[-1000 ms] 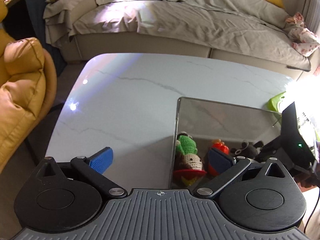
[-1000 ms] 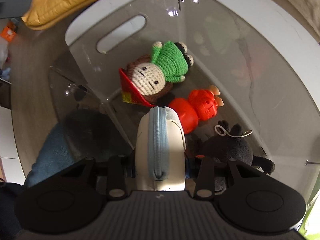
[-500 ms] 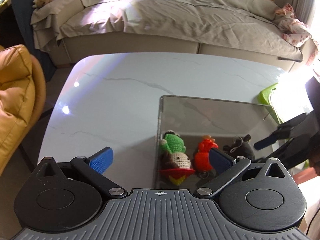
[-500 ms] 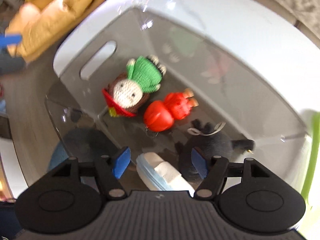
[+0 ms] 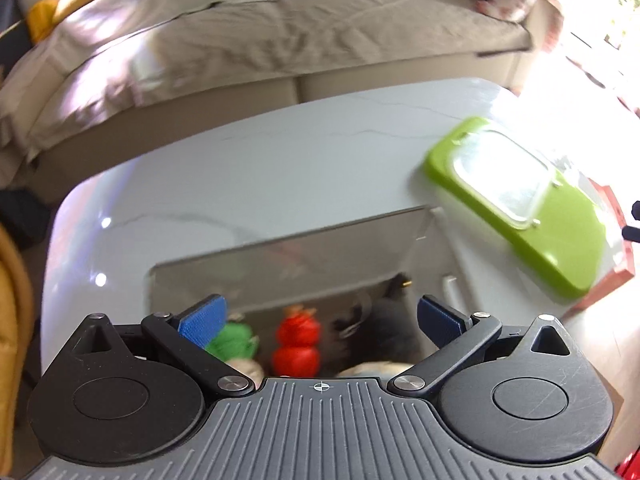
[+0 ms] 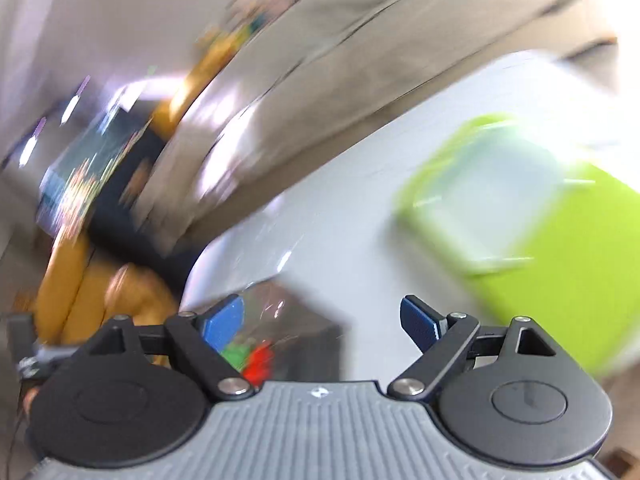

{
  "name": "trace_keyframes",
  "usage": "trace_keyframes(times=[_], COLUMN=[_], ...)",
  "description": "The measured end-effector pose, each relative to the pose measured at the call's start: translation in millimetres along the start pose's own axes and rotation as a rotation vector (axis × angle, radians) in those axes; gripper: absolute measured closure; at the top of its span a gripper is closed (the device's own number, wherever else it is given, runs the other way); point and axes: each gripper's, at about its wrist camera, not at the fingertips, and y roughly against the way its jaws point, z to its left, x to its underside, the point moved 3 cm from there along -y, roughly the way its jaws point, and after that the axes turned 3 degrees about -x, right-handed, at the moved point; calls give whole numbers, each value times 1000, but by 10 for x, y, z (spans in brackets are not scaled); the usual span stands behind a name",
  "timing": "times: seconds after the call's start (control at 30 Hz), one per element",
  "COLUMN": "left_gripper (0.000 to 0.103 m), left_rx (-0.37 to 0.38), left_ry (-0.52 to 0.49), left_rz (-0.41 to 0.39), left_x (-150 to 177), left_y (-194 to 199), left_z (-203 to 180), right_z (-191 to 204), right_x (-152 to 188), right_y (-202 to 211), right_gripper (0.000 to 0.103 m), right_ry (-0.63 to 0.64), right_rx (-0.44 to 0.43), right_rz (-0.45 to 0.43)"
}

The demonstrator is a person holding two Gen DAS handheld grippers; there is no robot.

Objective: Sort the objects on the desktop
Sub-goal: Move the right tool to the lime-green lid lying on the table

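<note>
The white marble counter [image 5: 280, 184] carries two large things side by side: a clear bin [image 5: 288, 264] close under both cameras and a lime-green lid [image 5: 520, 196] lying flat just beyond the bin's right end, its long axis running away toward the counter's far right corner. In the heavily blurred right wrist view that lid [image 6: 540, 220] sits ahead and to the right of the right tool [image 6: 322, 320], while the bin [image 6: 296, 320] lies low and to its left; the right hand looks the nearer one to the lid, so a reach for it would go forward and rightward. The right tool's jaws have just been opening and stand wide apart with nothing between them. The left tool [image 5: 320, 316], also spread wide and empty, hangs over the bin, where a green knitted doll [image 5: 234, 342], a red toy [image 5: 298, 344] and a dark plush [image 5: 384, 328] lie in a row.
</note>
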Motion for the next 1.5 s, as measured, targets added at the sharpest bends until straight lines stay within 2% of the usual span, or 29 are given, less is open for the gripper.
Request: trace_keyframes(times=[0.07, 0.13, 0.23, 0.37, 0.4, 0.43, 0.53, 0.63, 0.77, 0.9, 1.03, 1.13, 1.2, 1.3, 1.37, 1.47, 1.5], left_gripper=[0, 0, 0, 0, 0, 0, 0, 0, 0, 0, 0, 0, 0, 0, 0, 0, 0], left_rx=[39, 80, 70, 64, 60, 52, 44, 93, 161, 160, 237, 283, 292, 261, 289, 319, 314], left_ry=[-63, -110, -171, -242, -260, -279, -304, -257, -228, -174, -45, 21, 11, -50, -74, -97, -101], left_rz=[14, 52, 92, 131, 131, 125, 98, 96, 83, 95, 124, 176, 197, 165, 128, 16, -27], left_x=[-193, -344, -457, -554, -588, -632, -851, -1220, -1701, -2088, -2298, -2316, -2271, -2145, -1988, -1669, -1541], left_y=[-127, -324, -592, -874, -930, -982, -1168, -1497, -2050, -2670, -3106, -3296, -3330, -3101, -2725, -1923, -1645], left_z=[-332, -675, -1133, -1591, -1662, -1720, -1776, -1672, -1602, -1601, -1598, -1630, -1680, -1744, -1701, -1503, -1406], right_z=[-515, -934, -1406, -1847, -1915, -1979, -2089, -2129, -2122, -2134, -2144, -2175, -2211, -2230, -2178, -1982, -1904], right_x=[98, 260, 474, 552, 518, 483, 353, 327, 454, 633, 746, 784, 789, 786, 774, 758, 753], right_y=[222, 322, 349, 276, 248, 218, 108, 107, 163, 240, 298, 304, 289, 264, 254, 278, 287], right_gripper=[20, 28, 36, 33, 26, 24, 24, 23, 21, 18, 16, 15, 15, 15, 15, 15, 11], right_ry=[-137, -223, -305, -409, -414, -418, -401, -409, -424, -449, -444, -441, -459, -477, -460, -428, -416], right_rx=[20, 69, 138, 111, 123, 138, 176, 162, 167, 177, 214, 237, 230, 210, 203, 180, 169], right_rz=[-66, -86, -103, -182, -195, -208, -220, -231, -246, -273, -278, -277, -278, -285, -284, -290, -291])
